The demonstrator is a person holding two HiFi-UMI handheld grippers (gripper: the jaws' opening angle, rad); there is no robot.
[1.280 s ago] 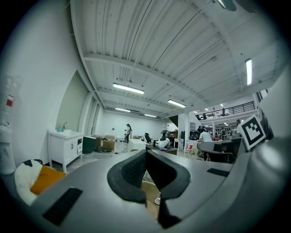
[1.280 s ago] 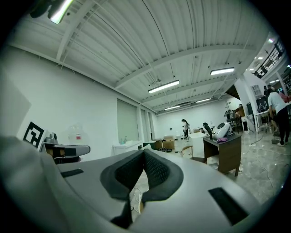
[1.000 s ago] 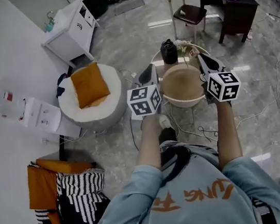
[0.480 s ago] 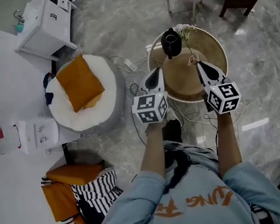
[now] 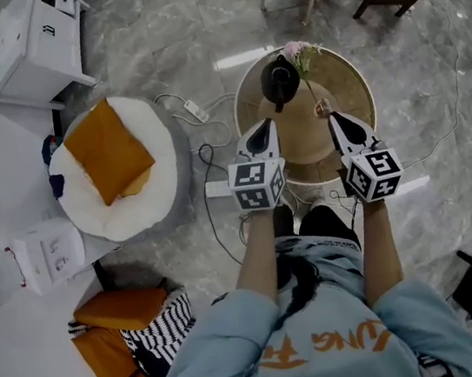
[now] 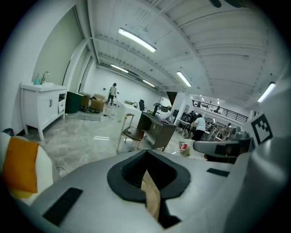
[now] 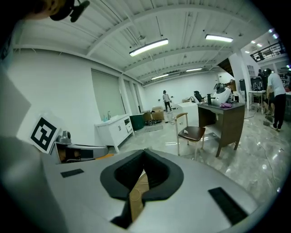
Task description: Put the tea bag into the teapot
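While both tools hang over the near edge of the round table (image 5: 348, 87), the head view sets the scene. The left gripper (image 5: 264, 124) and the right gripper (image 5: 332, 118) point away from the person, side by side, each drawn to a single tip. The black teapot (image 5: 280, 83) sits at the far left of the tabletop, with a sprig of flowers (image 5: 297, 49) just beyond it. A small pale scrap, which I take for the tea bag (image 5: 323, 109), lies on the table just past the right tip, apart from it and to the right of the teapot.

Over to the left gripper view: the left gripper (image 6: 145, 154) has its dark pads pressed together with nothing between them. It looks out level across the room towards a chair (image 6: 132, 133), not down at the table.

Right gripper view, same story: the right gripper (image 7: 144, 152) is closed up and empty, nose level.

By my reading this is the approach, with nothing picked up yet. The next move calls for the right tool to tip down, part its jaws over the tea bag and pinch it. It then needs to carry the bag left to the teapot; whether the lid is on I cannot make out.
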